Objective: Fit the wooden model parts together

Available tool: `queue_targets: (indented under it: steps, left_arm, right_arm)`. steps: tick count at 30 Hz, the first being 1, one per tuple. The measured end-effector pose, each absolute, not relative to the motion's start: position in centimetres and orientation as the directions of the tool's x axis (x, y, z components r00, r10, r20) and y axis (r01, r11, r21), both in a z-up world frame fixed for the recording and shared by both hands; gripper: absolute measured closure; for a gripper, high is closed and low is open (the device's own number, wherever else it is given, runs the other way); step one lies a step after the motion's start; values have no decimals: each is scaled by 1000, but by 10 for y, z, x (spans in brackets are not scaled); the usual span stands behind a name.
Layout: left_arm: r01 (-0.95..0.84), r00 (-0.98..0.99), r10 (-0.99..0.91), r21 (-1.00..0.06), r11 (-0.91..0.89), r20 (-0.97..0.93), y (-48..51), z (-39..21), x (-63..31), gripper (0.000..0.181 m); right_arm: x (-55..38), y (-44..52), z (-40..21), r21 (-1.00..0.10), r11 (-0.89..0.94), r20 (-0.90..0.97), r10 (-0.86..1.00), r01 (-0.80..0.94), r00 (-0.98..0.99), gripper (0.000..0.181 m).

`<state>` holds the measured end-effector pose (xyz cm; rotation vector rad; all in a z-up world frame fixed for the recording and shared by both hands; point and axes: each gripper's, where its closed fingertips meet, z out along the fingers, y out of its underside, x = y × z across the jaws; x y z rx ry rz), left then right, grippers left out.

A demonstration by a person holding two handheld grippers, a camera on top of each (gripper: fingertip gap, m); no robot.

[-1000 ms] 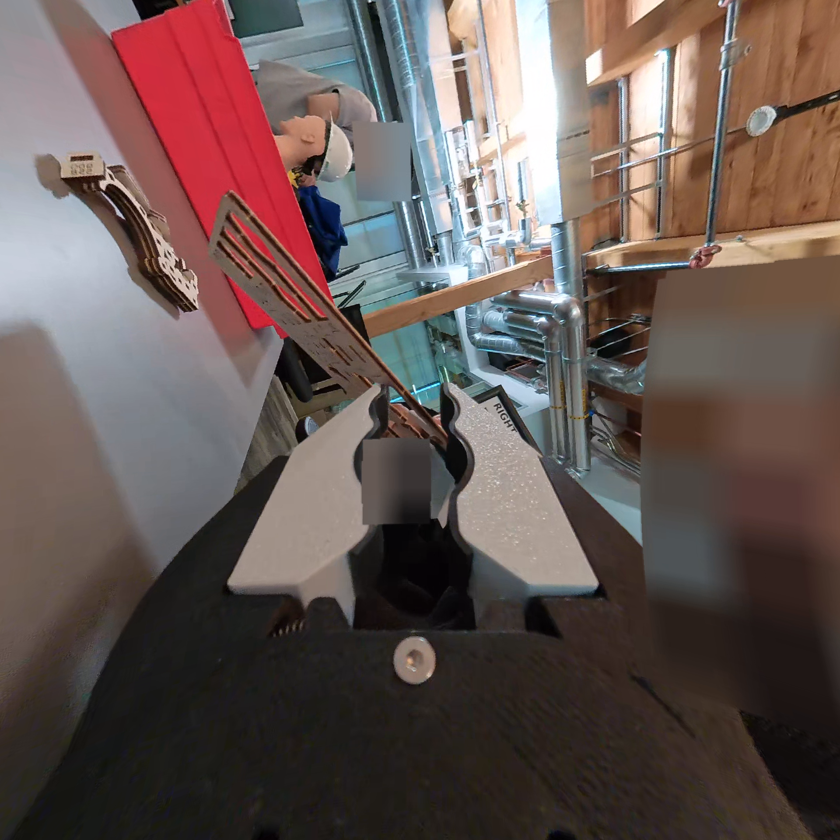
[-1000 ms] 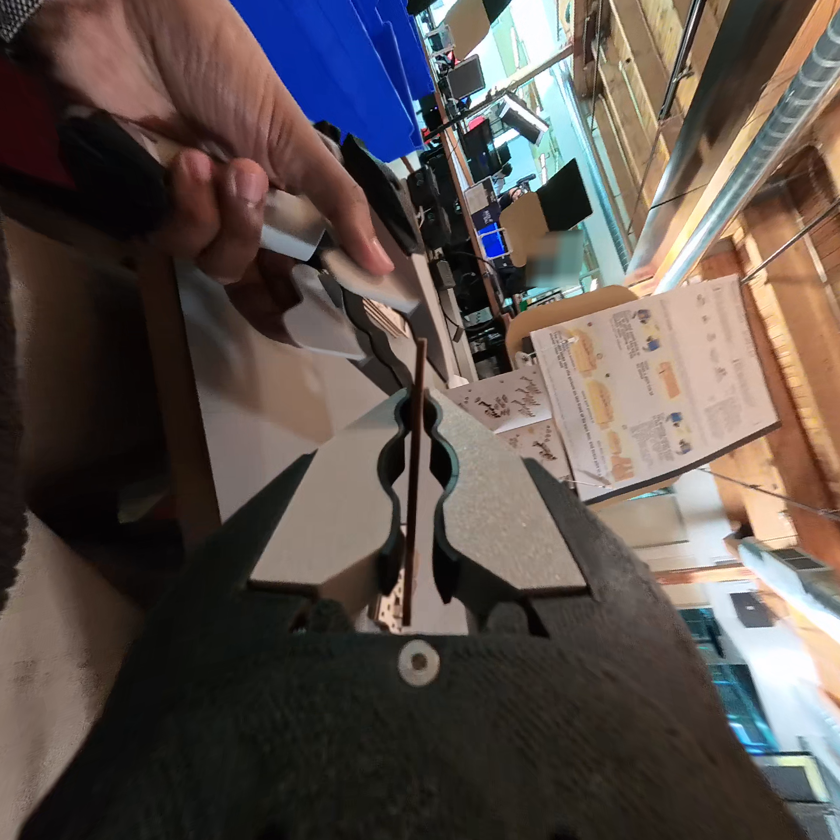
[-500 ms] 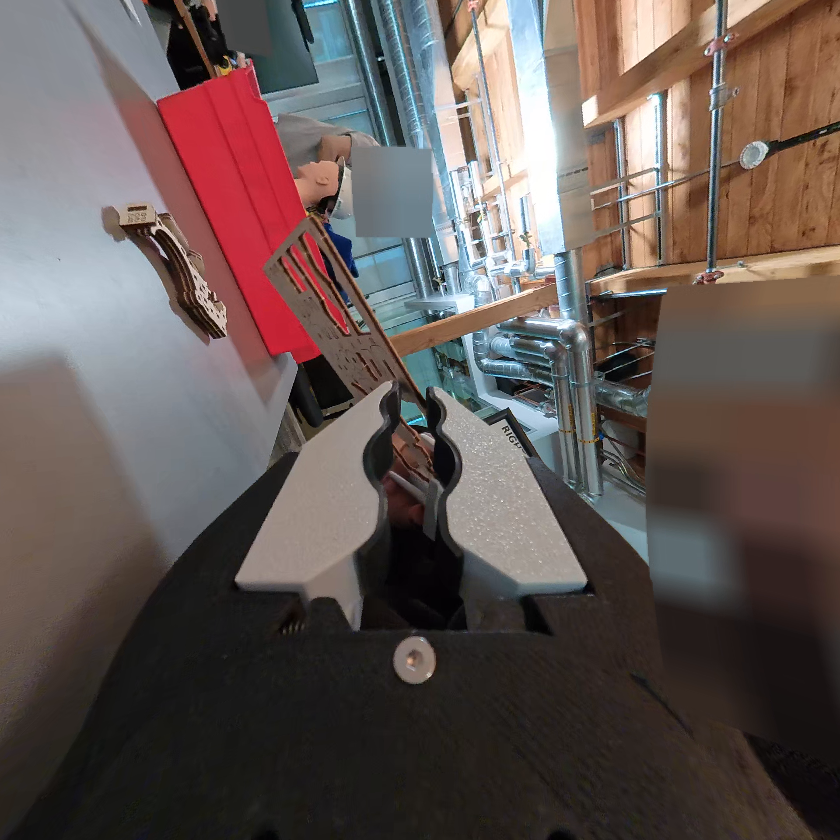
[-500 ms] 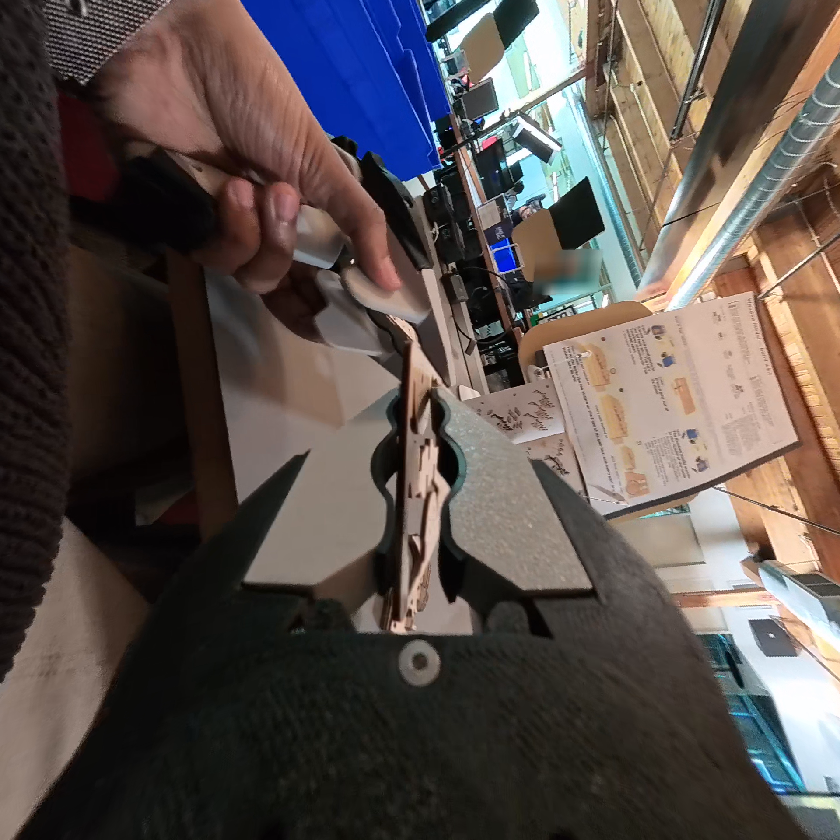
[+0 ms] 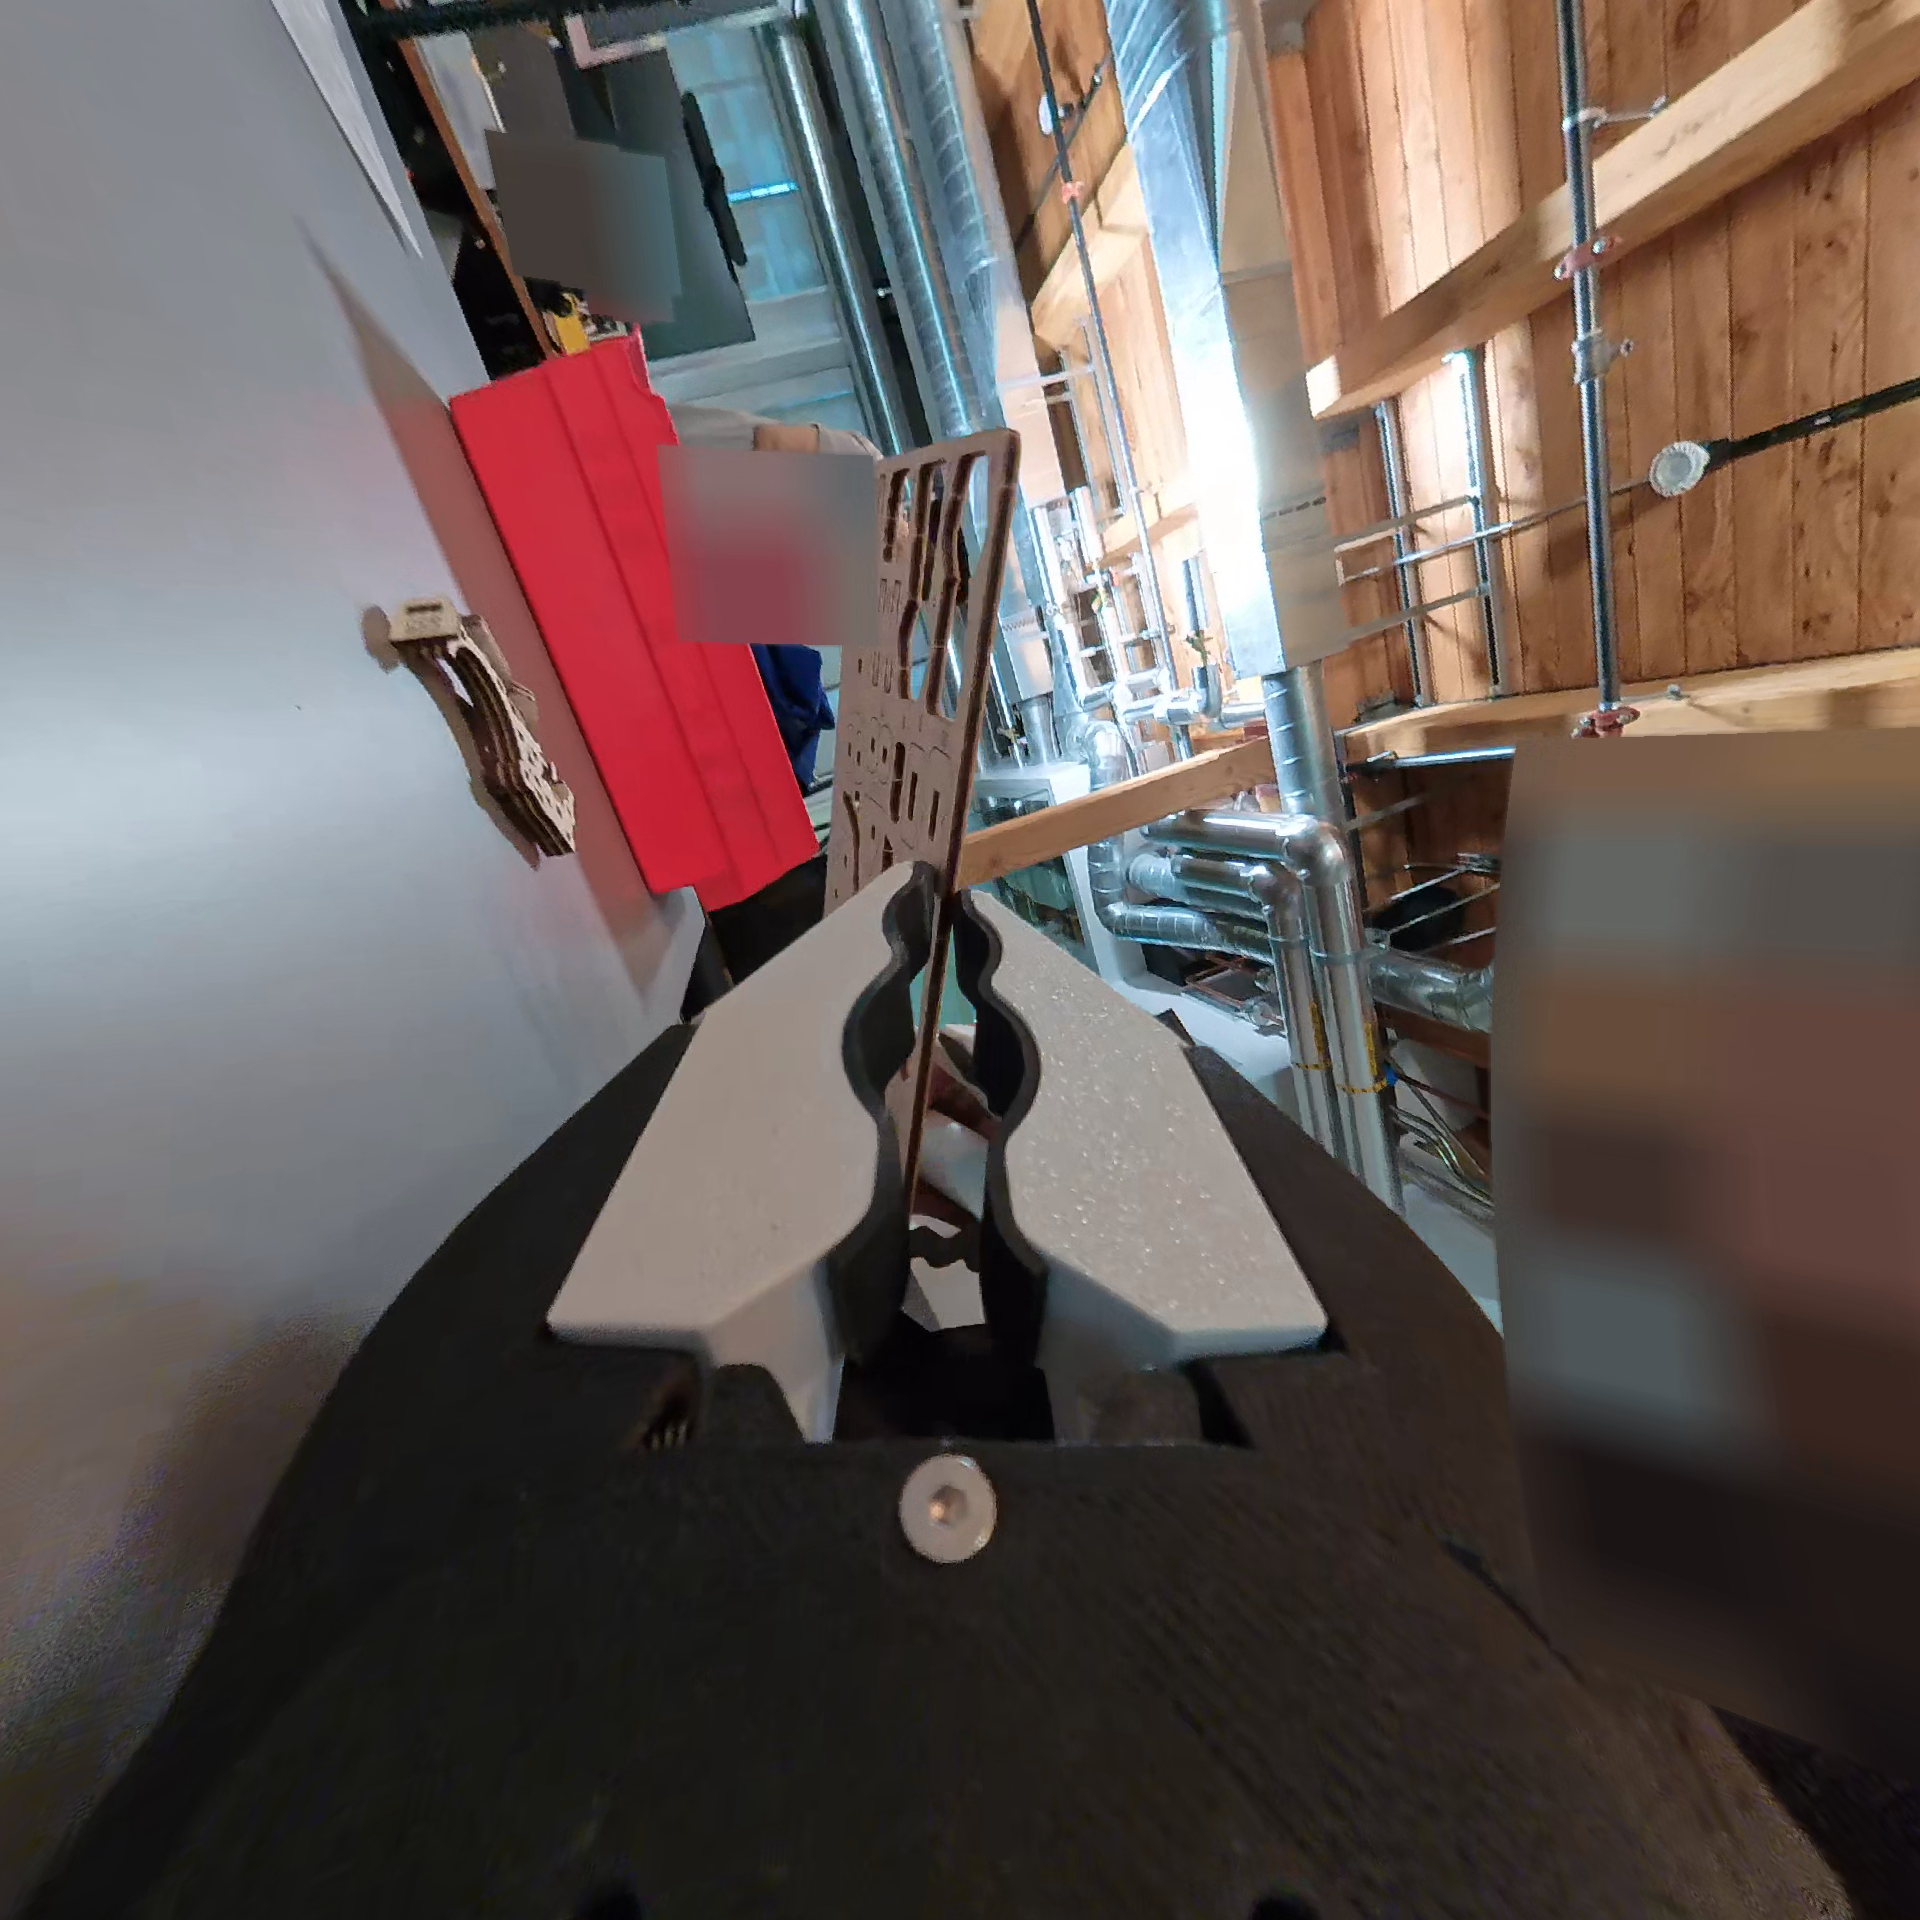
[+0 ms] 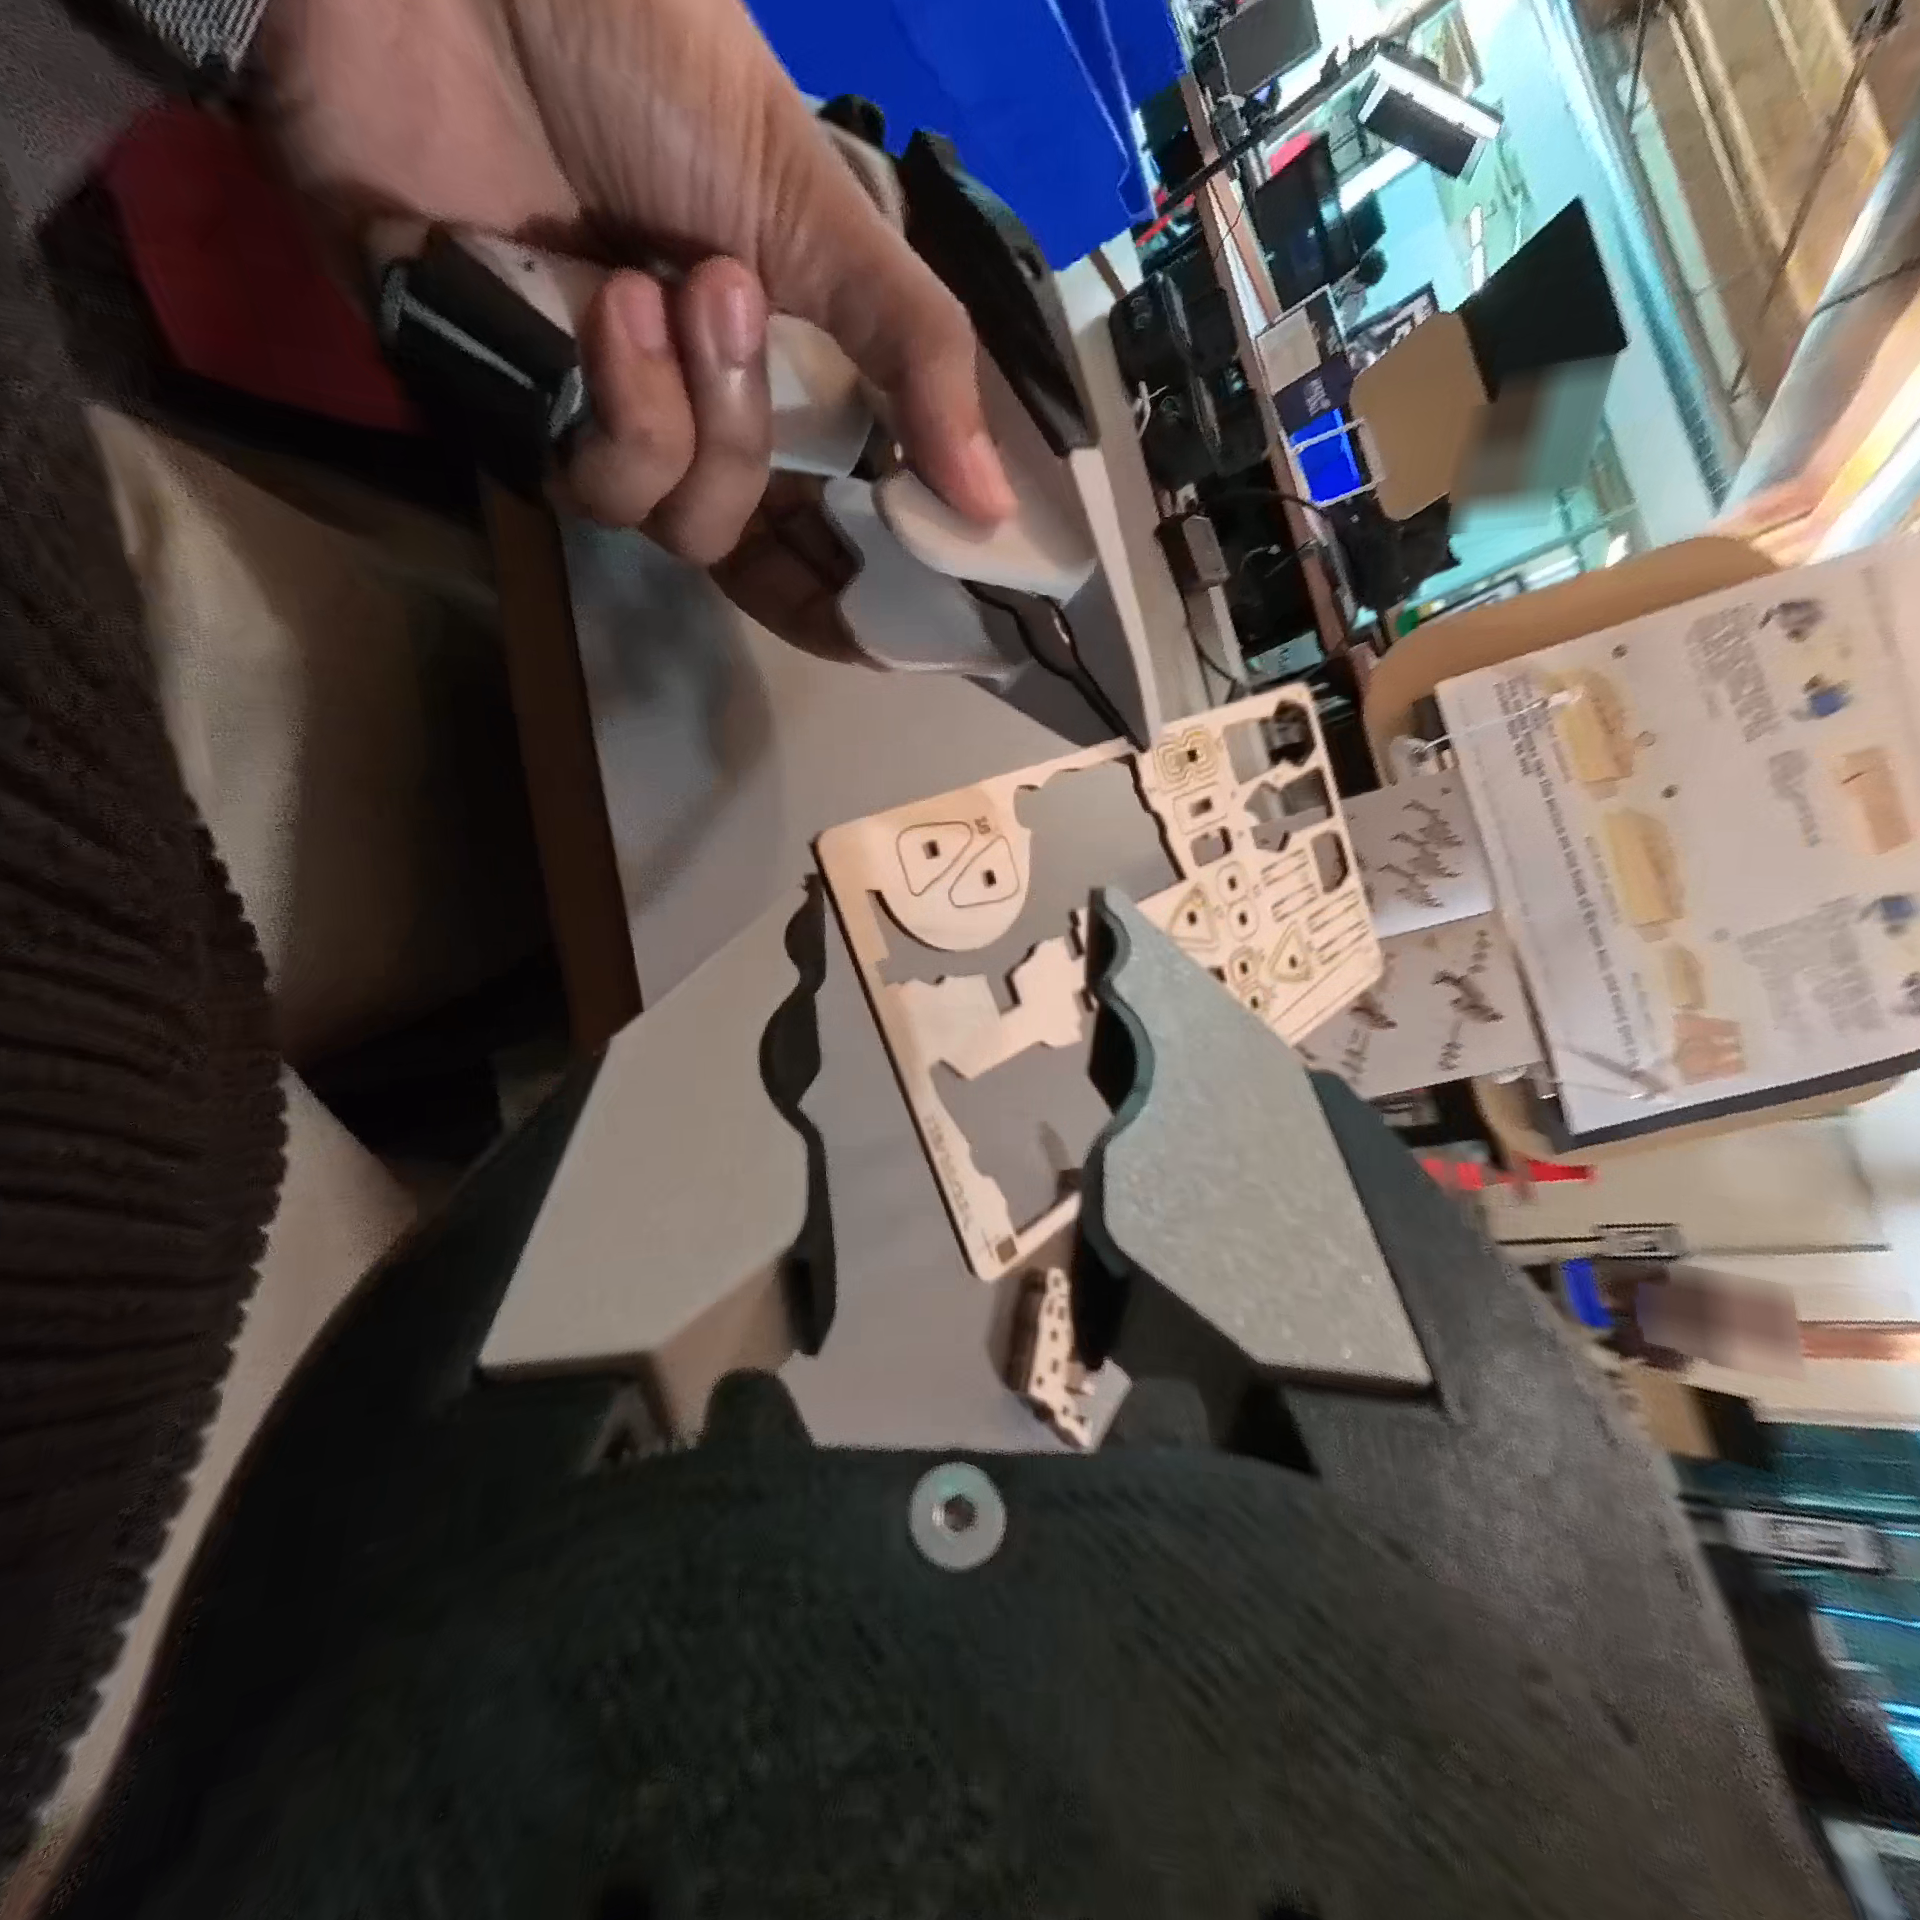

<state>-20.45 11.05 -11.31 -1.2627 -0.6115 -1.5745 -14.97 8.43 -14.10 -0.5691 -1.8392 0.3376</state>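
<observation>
Grips the handle of the left tongs [image 5: 940, 920] in a hand [image 6: 665, 260], fingers curled round it and forefinger stretched forward along the grey finger piece. Clenches these tongs on the wooden parts sheet [image 5: 925, 665], pinched edge-on at one corner and rising straight out past the tips. Presents that sheet flat-on to the right wrist view: pale, laser-cut, with several shapes cut out, held in the air above the grey table [image 5: 208, 935]. Leaves the right tongs [image 6: 961, 914] released, jaws wide apart, the sheet's lower part showing in the gap between them and its right part hidden behind the right finger; cannot tell whether that finger touches it. Places a small assembled wooden piece [image 5: 499, 738] on the table, just beside a red box [image 5: 623, 644] near the table's far edge. Shows only the box's outer wall, contents hidden. Sets blue bins [image 6: 987, 83] behind the hand, insides also out of sight, and a printed instruction sheet [image 6: 1683, 883] propped up beyond the parts sheet
</observation>
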Motion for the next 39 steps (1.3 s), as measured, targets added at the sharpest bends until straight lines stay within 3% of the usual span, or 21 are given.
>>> queue_targets:
  steps: [1,8,13,17,20,24,30,36,39]
  left_arm:
    - [906,38,-380,-192,-376,924,110,-113,-207,180]
    - [913,101,-399,-244,-327,911,108,-108,-216,180]
    - [906,114,-402,-260,-333,909,108,-107,-213,180]
    - [903,106,-415,-263,-341,903,109,-105,-210,180]
    - [888,71,-445,-259,-379,893,109,-101,-200,180]
    - [868,-5,-478,-233,-438,878,109,-95,-181,180]
    - [862,-33,-444,-200,-466,895,112,-101,-180,179]
    - [783,223,-424,-420,-458,878,112,-108,-174,158]
    - [705,337,-418,-520,-481,844,113,-116,-165,157]
  right_arm:
    - [-150,85,-140,-536,815,774,578,220,-259,128]
    - [-147,101,-124,-836,507,458,855,209,-243,114]
    - [-148,135,-116,-964,127,95,985,234,-143,105]
    - [-153,151,-125,-911,-307,-345,933,274,-101,104]
    - [-155,145,-117,-823,-513,-558,809,242,-184,113]
    - [-158,136,-115,-796,-550,-602,761,253,-241,128]
    - [-151,134,-104,-800,-555,-601,738,229,-307,178]
    - [-149,134,-106,-768,-586,-641,699,259,-317,180]
    - [-148,132,-107,-714,-638,-699,631,289,-336,180]
